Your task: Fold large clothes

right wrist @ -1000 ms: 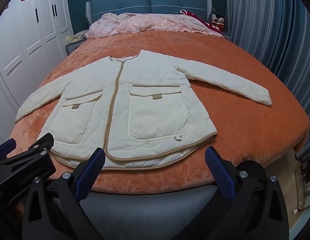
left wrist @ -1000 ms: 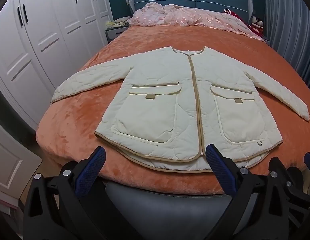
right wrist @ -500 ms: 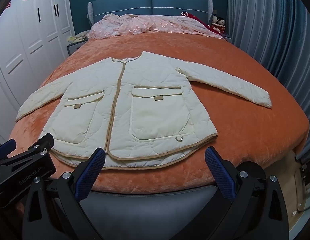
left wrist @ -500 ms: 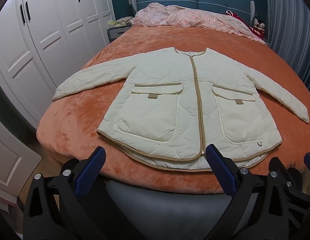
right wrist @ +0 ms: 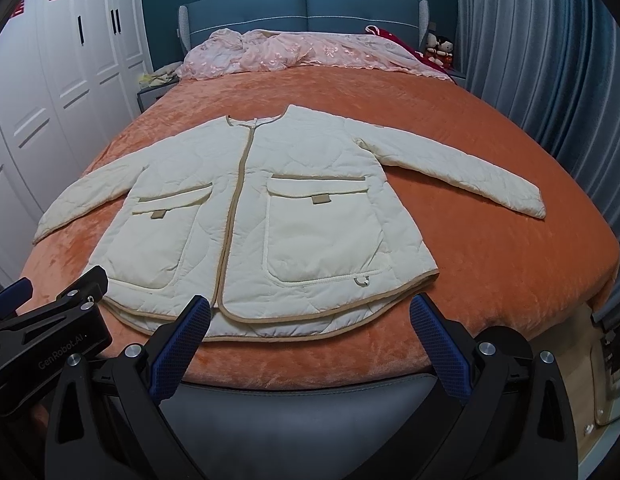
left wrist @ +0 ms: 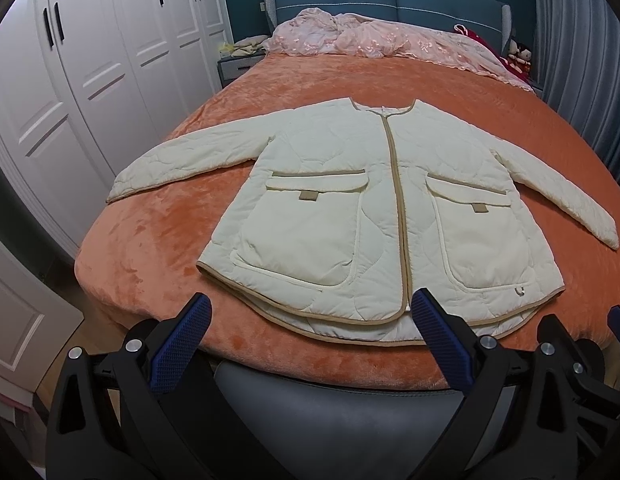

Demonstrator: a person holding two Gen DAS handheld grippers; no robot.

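Observation:
A cream quilted jacket (left wrist: 349, 208) (right wrist: 270, 216) with tan trim and two flap pockets lies flat, front up, on the orange bedspread (left wrist: 150, 248) (right wrist: 489, 272), both sleeves spread outward and its hem toward me. My left gripper (left wrist: 310, 320) hovers open at the foot of the bed, in front of the hem's left half, holding nothing. My right gripper (right wrist: 310, 320) is open too, just short of the hem's right half and apart from the cloth. The left gripper's body shows at the right wrist view's lower left.
A pink embroidered cover (left wrist: 389, 40) is heaped by the blue headboard (right wrist: 306, 8). White wardrobe doors (left wrist: 90, 80) line the left side, blue curtains (right wrist: 549, 60) the right. A grey padded footboard (left wrist: 329, 400) runs under both grippers. A nightstand (left wrist: 234, 68) stands at the far left.
Both views have risen and tilted slightly, so the jacket sits a little lower and farther in frame. The jacket has not moved and both grippers stay open.

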